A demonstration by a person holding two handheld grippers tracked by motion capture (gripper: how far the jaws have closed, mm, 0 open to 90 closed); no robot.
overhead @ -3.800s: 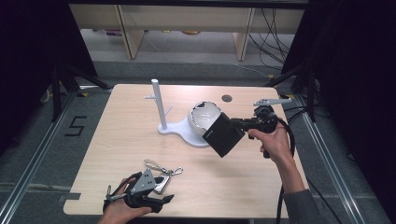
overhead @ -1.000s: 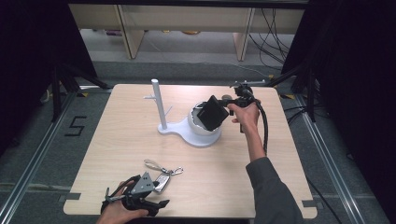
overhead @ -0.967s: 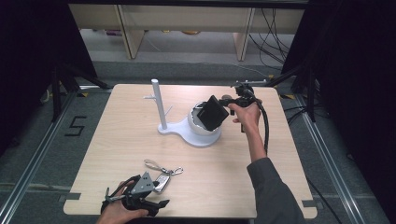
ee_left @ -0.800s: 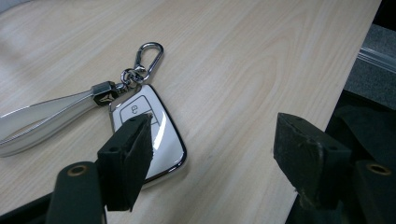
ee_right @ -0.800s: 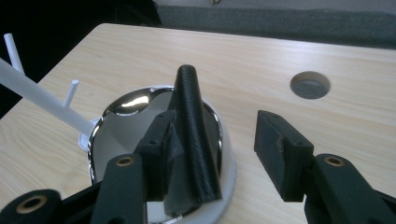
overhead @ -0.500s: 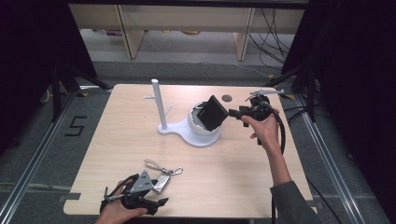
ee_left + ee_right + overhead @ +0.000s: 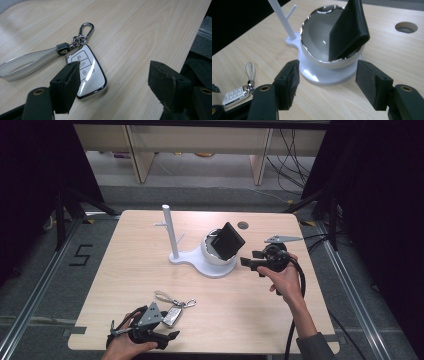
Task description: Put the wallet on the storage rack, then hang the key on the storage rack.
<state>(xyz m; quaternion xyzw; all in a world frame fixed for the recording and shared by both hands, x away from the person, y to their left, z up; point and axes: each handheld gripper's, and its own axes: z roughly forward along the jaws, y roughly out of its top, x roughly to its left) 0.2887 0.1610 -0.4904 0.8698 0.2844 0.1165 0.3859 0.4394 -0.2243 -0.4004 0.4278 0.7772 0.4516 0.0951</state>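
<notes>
A: Where did the black wallet (image 7: 227,240) sit?

B: It stood on edge in the white bowl (image 7: 216,258), leaning against the rim, on the white stand (image 7: 192,260) beside the upright post (image 7: 169,230), mid-tabletop (image 7: 125,260). The right hand-held gripper (image 7: 248,263) was just beside the bowl, on its right, apart from the wallet and holding nothing.

A: And its jaws?

B: Spread wide. In the right gripper view the bowl (image 7: 322,40) and wallet (image 7: 348,30) lay ahead between the two pads (image 7: 288,83), clear of both.

A: The left one?

B: The left hand-held gripper (image 7: 170,336) was at the near edge, jaws wide too. In the left gripper view the white key fob (image 7: 87,72) lay flat on the wood, one pad (image 7: 66,87) overlapping its near corner; I couldn't tell whether it touched. The strap (image 7: 27,62) and clip (image 7: 85,28) trailed off from it.

A: What changed from before?

B: Seconds earlier the right hand-held gripper carried the wallet clamped above the tabletop. Half a second back it was at the wallet in the bowl. By this moment it had let go and drawn back toward the person, the wallet left in the bowl. The left hand hadn't budged.
</notes>
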